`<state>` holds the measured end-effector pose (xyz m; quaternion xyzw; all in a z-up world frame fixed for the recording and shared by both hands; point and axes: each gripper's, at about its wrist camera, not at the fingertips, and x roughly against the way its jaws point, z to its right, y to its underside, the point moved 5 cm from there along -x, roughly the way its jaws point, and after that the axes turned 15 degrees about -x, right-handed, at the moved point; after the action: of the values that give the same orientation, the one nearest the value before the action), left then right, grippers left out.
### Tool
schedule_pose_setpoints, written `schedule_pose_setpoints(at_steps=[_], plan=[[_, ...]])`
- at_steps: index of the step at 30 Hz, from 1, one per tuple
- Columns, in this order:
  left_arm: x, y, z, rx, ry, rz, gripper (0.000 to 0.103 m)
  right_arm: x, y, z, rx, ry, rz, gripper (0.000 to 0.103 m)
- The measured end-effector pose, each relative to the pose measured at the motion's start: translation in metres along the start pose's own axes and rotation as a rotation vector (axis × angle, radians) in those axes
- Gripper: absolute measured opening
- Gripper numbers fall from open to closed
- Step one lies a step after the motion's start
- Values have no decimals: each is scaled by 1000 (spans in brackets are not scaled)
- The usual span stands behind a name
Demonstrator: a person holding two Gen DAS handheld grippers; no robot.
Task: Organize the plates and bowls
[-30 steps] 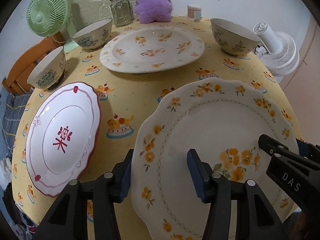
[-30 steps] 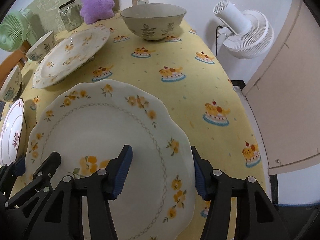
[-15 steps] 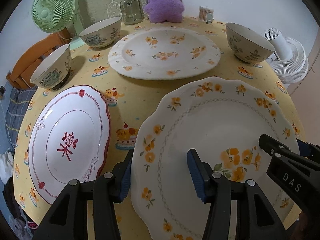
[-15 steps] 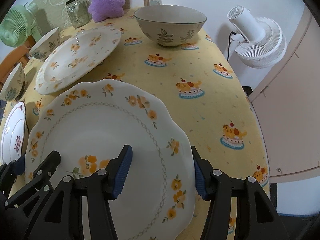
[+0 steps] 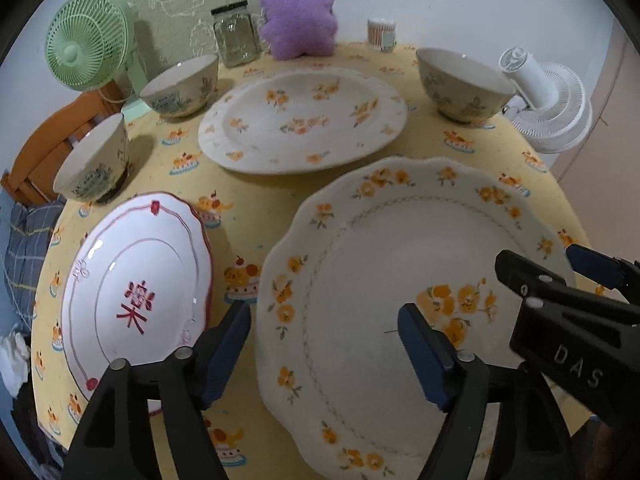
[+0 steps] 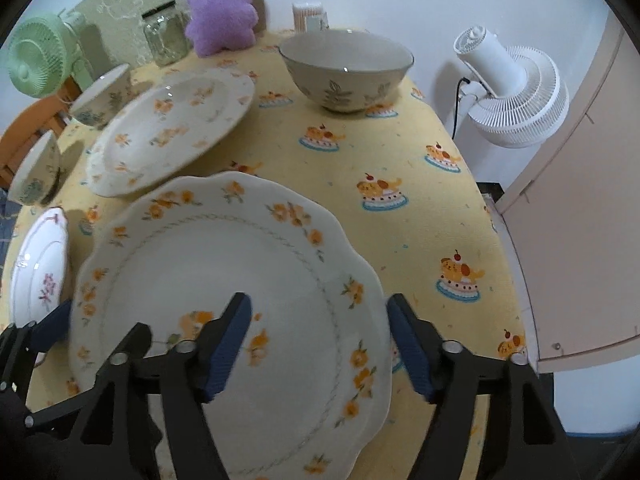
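A large scalloped plate with orange flowers (image 5: 404,280) (image 6: 224,292) is nearest, between both grippers. My left gripper (image 5: 324,344) is open, its jaws astride the plate's left rim. My right gripper (image 6: 320,336) is open, astride the plate's right rim. A second orange-flower plate (image 5: 304,120) (image 6: 168,128) lies further back. A white plate with red trim (image 5: 136,292) (image 6: 38,276) lies to the left. Three patterned bowls stand around: one at the right back (image 5: 460,84) (image 6: 346,70), two at the left (image 5: 180,88) (image 5: 94,164).
The round table has a yellow cloth with cake prints (image 5: 248,200). At the back stand a glass jar (image 5: 236,34), a purple plush (image 5: 298,16) and a cotton-swab box (image 5: 382,34). A green fan (image 5: 86,42) is at left, a white fan (image 6: 516,92) at right off the table.
Both cameras have risen and tilted back, so the large plate sits lower in view. The grippers stay open astride its rims. No dish on the table has moved.
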<state>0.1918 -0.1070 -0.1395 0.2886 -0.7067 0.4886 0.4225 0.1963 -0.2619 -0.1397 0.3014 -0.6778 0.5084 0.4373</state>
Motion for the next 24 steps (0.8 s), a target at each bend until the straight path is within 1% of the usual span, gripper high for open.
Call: schedule_pose_setpoints(at_steps=[4, 6, 11, 14, 24], plan=[[15, -2, -8, -14, 22, 41, 83, 17, 1, -8, -4, 1, 32, 79], [22, -4, -15, -6, 16, 61, 85, 27, 2, -14, -4, -2, 51, 80], [41, -5, -37, 7, 18, 104, 86, 53, 3, -33, -12, 6, 110, 80], [51, -6, -50, 2, 20, 114, 85, 67, 4, -46, -13, 20, 147, 80], [81, -20, -99, -27, 54, 210, 85, 108, -5, -92, -62, -2, 223, 80]])
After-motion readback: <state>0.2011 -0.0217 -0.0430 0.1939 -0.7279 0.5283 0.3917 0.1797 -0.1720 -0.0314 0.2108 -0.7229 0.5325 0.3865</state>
